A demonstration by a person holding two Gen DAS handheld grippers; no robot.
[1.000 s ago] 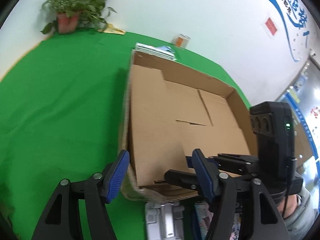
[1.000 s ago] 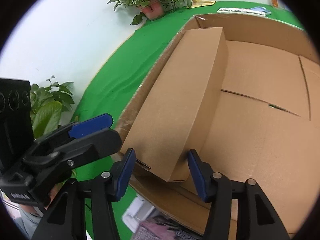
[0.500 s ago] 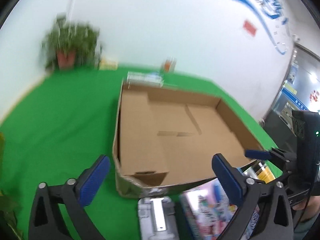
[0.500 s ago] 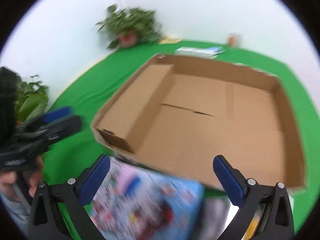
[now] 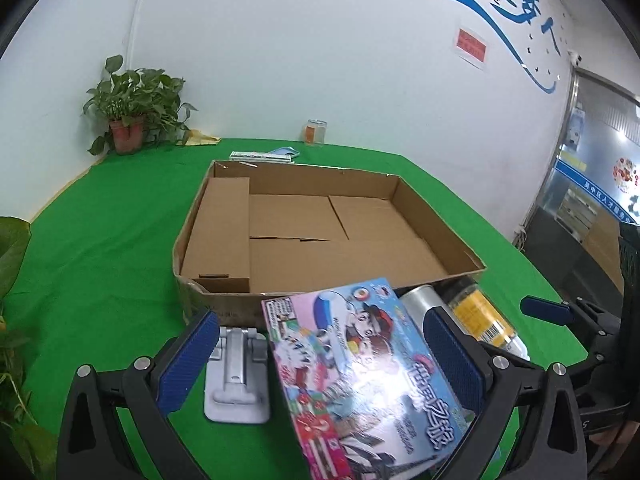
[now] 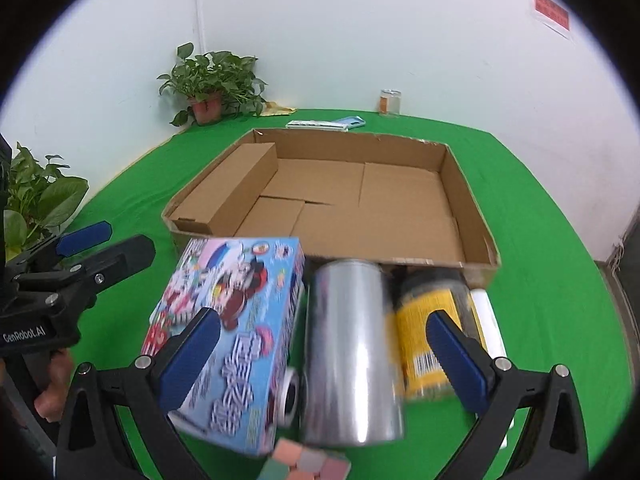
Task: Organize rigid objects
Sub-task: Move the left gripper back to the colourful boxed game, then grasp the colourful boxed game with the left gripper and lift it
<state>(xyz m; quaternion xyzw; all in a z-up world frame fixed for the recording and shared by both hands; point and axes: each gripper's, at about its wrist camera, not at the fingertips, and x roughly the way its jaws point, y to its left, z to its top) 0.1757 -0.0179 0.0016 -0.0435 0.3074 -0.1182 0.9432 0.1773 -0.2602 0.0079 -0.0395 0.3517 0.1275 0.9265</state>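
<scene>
A shallow open cardboard tray (image 5: 216,304) (image 6: 476,216) sits on the green table, with a long cardboard box (image 5: 222,232) (image 6: 236,188) along its left wall. In front of it lie a colourful cartoon box (image 5: 360,368) (image 6: 236,320), a silver can (image 6: 348,344) (image 5: 420,300), a yellow-labelled jar (image 6: 430,320) (image 5: 478,314) and a grey metal stand (image 5: 238,372). My left gripper (image 5: 320,360) is open above the cartoon box and stand. My right gripper (image 6: 324,356) is open above the can. Both are empty.
A potted plant (image 5: 128,120) (image 6: 208,88), a glass jar (image 5: 316,132) (image 6: 390,101) and flat packets (image 5: 264,155) stand at the table's far edge. A white roll (image 6: 486,316), a tape roll (image 6: 290,394) and a pastel cube (image 6: 308,460) lie near the can. Leaves (image 6: 36,196) are at left.
Both grippers have opened wide and pulled back from the tray. The long cardboard box they were around now rests inside the tray's left side. The loose objects have come into view.
</scene>
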